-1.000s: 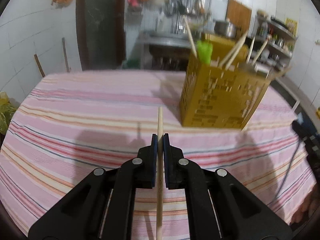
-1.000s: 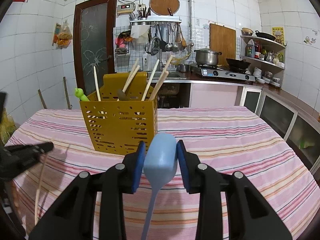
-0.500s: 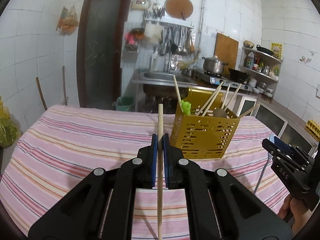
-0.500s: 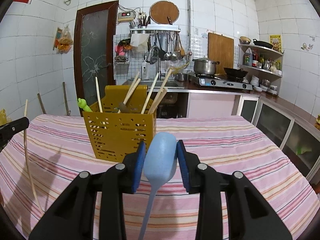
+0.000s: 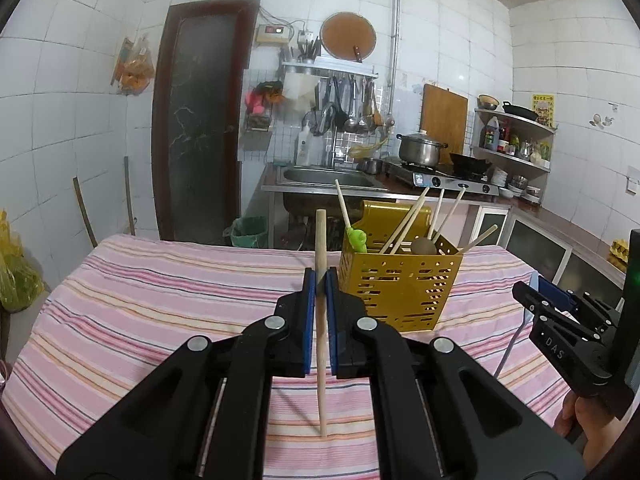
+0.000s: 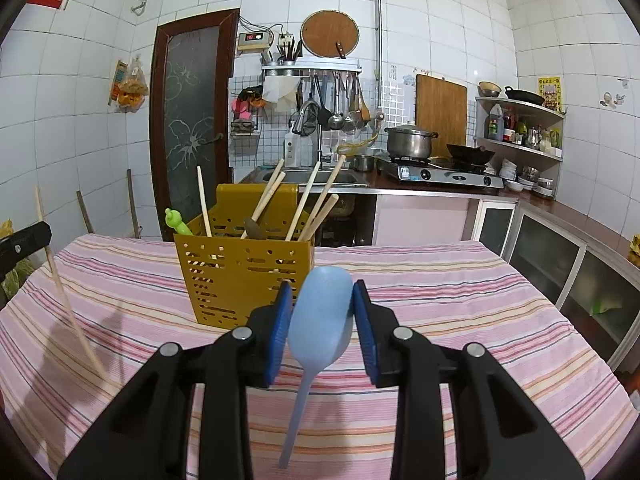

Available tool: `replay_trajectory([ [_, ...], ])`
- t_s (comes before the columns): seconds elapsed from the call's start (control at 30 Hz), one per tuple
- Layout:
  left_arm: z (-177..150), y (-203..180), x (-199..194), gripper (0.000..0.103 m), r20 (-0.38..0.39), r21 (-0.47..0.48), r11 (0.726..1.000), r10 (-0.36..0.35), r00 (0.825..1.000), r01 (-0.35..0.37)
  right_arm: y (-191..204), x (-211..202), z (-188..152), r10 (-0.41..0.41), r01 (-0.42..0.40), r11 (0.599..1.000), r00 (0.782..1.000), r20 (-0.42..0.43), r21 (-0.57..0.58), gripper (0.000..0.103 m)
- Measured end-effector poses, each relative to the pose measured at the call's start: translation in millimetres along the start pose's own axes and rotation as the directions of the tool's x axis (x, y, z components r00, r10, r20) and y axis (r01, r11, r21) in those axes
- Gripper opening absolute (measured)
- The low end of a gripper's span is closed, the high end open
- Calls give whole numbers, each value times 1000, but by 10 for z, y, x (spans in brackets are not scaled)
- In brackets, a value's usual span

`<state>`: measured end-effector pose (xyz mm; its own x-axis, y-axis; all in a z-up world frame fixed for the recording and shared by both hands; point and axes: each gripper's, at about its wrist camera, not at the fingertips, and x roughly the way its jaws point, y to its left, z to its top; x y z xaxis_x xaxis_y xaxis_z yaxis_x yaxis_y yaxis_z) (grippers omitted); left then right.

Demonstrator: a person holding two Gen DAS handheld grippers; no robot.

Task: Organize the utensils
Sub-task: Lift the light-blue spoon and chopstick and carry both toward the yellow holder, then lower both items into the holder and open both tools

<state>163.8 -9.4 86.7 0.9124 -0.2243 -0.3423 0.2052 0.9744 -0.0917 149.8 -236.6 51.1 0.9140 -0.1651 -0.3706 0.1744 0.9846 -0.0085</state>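
Both tools are loaded and carried above the cloth, so the step in hand appears to be delivery into the holder rather than picking up. The left gripper (image 5: 319, 280) has its blue pads pressed together on a wooden chopstick (image 5: 321, 320), which stands nearly upright through the centre of the left wrist view, its top end above the pads and its lower end hanging over the striped tablecloth (image 5: 140, 312). The right gripper (image 6: 322, 300) is clamped on the bowl of a pale blue spoon (image 6: 320, 320), handle trailing down toward the bottom of the right wrist frame. The yellow utensil holder (image 5: 400, 292) sits just right of centre in the left view, resting on the cloth, well apart from both grippers. It is a perforated box with a taller back panel, already holding several wooden chopsticks leaning at different angles, a dark-headed utensil and a green plastic piece at its left corner. The next move likely calls for bringing the chopstick over the open top, lower end first, and threading it between the leaning sticks before the pads part; the crowded sticks could deflect it. The spoon would need turning handle down.
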Motion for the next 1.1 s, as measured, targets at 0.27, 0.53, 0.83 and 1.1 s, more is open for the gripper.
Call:
replay_trajectory([
  [0.27,28,8,-46,4,11,-9,1000,-10,1000,10,19,-50,36,1,-1,1000,1000,8,-8,31],
  [0.53,72,-25,-104,4,28,-6,1000,-22,999,22,9,-67,54,-1,1,1000,1000,12,-8,31],
  [0.83,318,-106,-173,4,69,2,999,-42,997,42,-14,-162,328,4,-4,1000,998,59,-12,31],
  [1.1,1008,-296,-117,4,170,20,997,-80,982,78,-40,-266,1092,4,0,1000,985,171,-23,31],
])
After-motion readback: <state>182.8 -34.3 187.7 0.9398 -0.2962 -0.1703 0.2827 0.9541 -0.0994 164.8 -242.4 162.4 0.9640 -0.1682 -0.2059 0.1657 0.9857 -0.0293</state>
